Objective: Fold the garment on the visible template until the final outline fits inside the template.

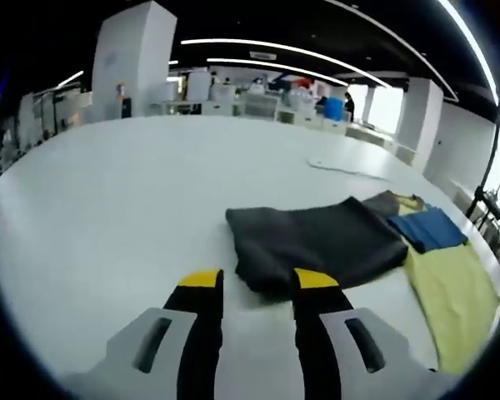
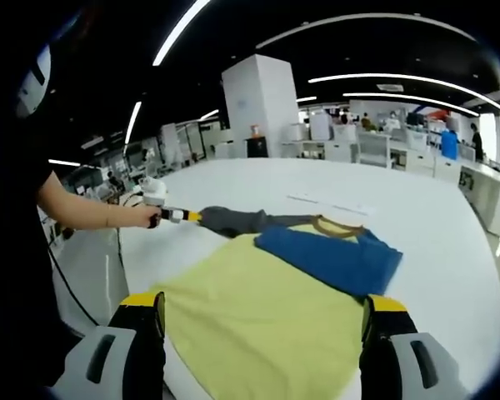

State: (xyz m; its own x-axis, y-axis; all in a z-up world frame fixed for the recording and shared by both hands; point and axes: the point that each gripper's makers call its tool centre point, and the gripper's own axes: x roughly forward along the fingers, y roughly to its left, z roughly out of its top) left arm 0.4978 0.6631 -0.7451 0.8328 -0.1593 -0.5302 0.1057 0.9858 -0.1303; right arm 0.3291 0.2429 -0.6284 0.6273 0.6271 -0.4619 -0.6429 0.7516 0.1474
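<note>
Garment (image 1: 317,242), dark, lies folded compactly on the tabletop (image 1: 133,192) beside yellow and blue cloths (image 2: 267,308), seemingly near finished; both grippers' fingers (image 1: 202,287) spread, empty.

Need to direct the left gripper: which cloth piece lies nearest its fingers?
The dark grey folded garment, its near edge just ahead of the left gripper; the blue cloth and yellow cloth lie farther right.

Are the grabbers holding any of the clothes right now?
No. The left gripper sits open by the dark garment's edge; the right gripper is open over the yellow shirt.
</note>
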